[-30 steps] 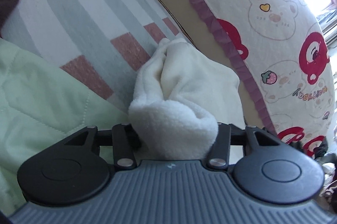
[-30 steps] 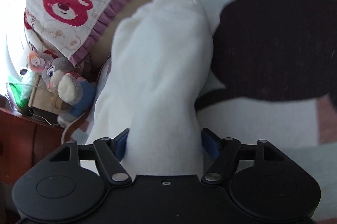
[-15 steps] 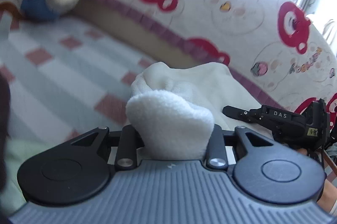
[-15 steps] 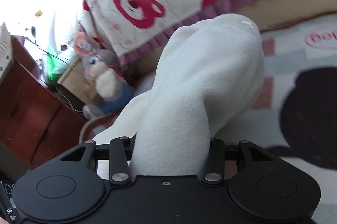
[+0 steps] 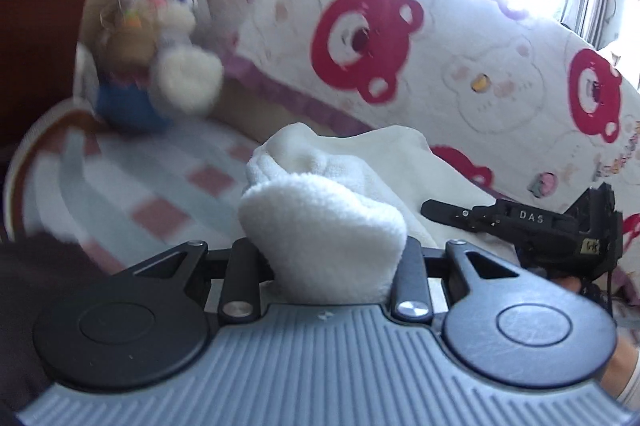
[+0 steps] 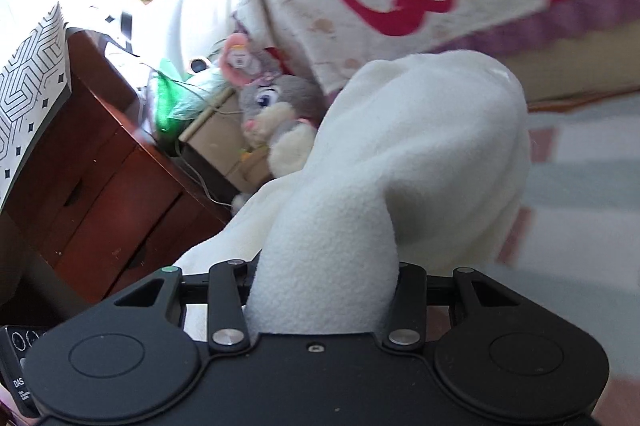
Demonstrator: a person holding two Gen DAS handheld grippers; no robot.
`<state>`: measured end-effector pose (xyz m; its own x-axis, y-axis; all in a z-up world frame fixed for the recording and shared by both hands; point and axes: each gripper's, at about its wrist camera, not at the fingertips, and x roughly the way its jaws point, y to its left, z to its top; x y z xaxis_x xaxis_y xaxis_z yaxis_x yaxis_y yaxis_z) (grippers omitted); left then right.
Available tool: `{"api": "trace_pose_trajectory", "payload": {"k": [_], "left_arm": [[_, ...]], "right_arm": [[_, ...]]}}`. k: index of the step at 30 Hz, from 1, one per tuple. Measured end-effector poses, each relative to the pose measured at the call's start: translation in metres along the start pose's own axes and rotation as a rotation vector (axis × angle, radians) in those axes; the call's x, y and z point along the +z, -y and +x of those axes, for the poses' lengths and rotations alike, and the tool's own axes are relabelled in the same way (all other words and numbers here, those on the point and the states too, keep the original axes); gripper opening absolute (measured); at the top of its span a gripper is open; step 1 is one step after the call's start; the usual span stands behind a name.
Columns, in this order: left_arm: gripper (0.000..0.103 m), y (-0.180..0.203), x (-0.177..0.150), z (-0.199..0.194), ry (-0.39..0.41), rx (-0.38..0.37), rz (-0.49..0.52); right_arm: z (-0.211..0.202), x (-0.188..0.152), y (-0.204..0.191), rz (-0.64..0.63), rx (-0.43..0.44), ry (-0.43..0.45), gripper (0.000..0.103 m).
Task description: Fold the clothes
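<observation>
A white fleece garment is bunched between the fingers of my left gripper, which is shut on it; the fingertips are hidden by the fabric. The same white fleece garment rises in a thick fold from my right gripper, also shut on it, and drapes down to the left. The right gripper's black body shows at the right of the left wrist view, close beside the fleece. The garment is held up above a checked bed cover.
A quilt with red bears lies along the back of the bed. A grey plush rabbit sits by a cardboard box, next to a red-brown wooden cabinet. A dark garment lies at the lower left.
Both grippers have lifted and swung with the fleece still held. The views turned from the bed cover and dark garment toward the quilt, plush rabbit and cabinet.
</observation>
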<state>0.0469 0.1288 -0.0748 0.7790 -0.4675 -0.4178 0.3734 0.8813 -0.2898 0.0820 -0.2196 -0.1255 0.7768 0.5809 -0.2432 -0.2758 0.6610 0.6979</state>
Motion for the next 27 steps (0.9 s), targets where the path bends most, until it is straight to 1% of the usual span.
{"api": "trace_pose_trajectory", "payload": {"k": [2, 5, 6, 7, 8, 9, 10, 11, 12, 13, 14, 15, 16, 17, 18, 20, 24, 26, 27], "left_arm": [[0.029, -0.011, 0.013, 0.002, 0.012, 0.027, 0.018], [0.029, -0.021, 0.045, 0.017, 0.03, 0.042, 0.067], [0.029, -0.027, 0.055, 0.026, 0.036, 0.035, 0.055], [0.03, -0.034, 0.065, 0.034, 0.041, 0.021, 0.025], [0.033, -0.042, 0.071, 0.048, 0.031, 0.01, -0.019], [0.038, -0.052, 0.076, 0.065, 0.007, 0.002, -0.074], [0.04, -0.062, 0.076, 0.084, -0.029, 0.001, -0.131], [0.04, -0.074, 0.072, 0.106, -0.074, 0.005, -0.189], [0.042, -0.085, 0.063, 0.126, -0.114, 0.032, -0.239], [0.042, -0.095, 0.051, 0.144, -0.15, 0.078, -0.284], [0.042, -0.104, 0.038, 0.157, -0.176, 0.113, -0.318], [0.043, -0.112, 0.025, 0.166, -0.193, 0.139, -0.345], [0.047, -0.119, 0.012, 0.175, -0.209, 0.164, -0.371], [0.05, -0.126, 0.002, 0.178, -0.201, 0.166, -0.413], [0.052, -0.132, -0.005, 0.175, -0.171, 0.148, -0.467], [0.052, -0.141, -0.015, 0.168, -0.128, 0.115, -0.57], [0.053, -0.149, -0.027, 0.152, -0.077, 0.079, -0.68], [0.053, -0.151, -0.033, 0.145, -0.073, 0.059, -0.707], [0.054, -0.152, -0.036, 0.142, -0.071, 0.049, -0.72]], "right_arm": [[0.023, 0.012, -0.004, -0.04, 0.019, 0.006, 0.049], [0.052, 0.035, -0.011, -0.09, 0.044, 0.039, 0.049], [0.061, 0.044, -0.011, -0.094, 0.053, 0.054, 0.049], [0.068, 0.049, -0.006, -0.086, 0.041, 0.063, 0.05], [0.075, 0.054, 0.0, -0.077, 0.026, 0.072, 0.054], [0.083, 0.059, 0.006, -0.068, 0.012, 0.081, 0.056], [0.093, 0.06, 0.016, -0.047, -0.035, 0.071, 0.06], [0.104, 0.058, 0.031, 0.0, -0.084, 0.034, 0.068], [0.117, 0.054, 0.051, 0.076, -0.162, -0.048, 0.069], [0.128, 0.048, 0.071, 0.156, -0.246, -0.145, 0.07], [0.132, 0.038, 0.089, 0.212, -0.334, -0.217, 0.07], [0.127, 0.026, 0.1, 0.233, -0.387, -0.222, 0.07], [0.115, 0.015, 0.107, 0.26, -0.343, -0.192, 0.07], [0.104, 0.007, 0.112, 0.302, -0.292, -0.175, 0.07], [0.093, 0.0, 0.116, 0.345, -0.24, -0.16, 0.07], [0.077, -0.014, 0.118, 0.381, -0.188, -0.148, 0.07], [0.063, -0.041, 0.113, 0.444, -0.089, -0.187, 0.073], [0.063, -0.051, 0.105, 0.432, -0.058, -0.226, 0.074], [0.064, -0.054, 0.098, 0.403, -0.064, -0.231, 0.076]]}}
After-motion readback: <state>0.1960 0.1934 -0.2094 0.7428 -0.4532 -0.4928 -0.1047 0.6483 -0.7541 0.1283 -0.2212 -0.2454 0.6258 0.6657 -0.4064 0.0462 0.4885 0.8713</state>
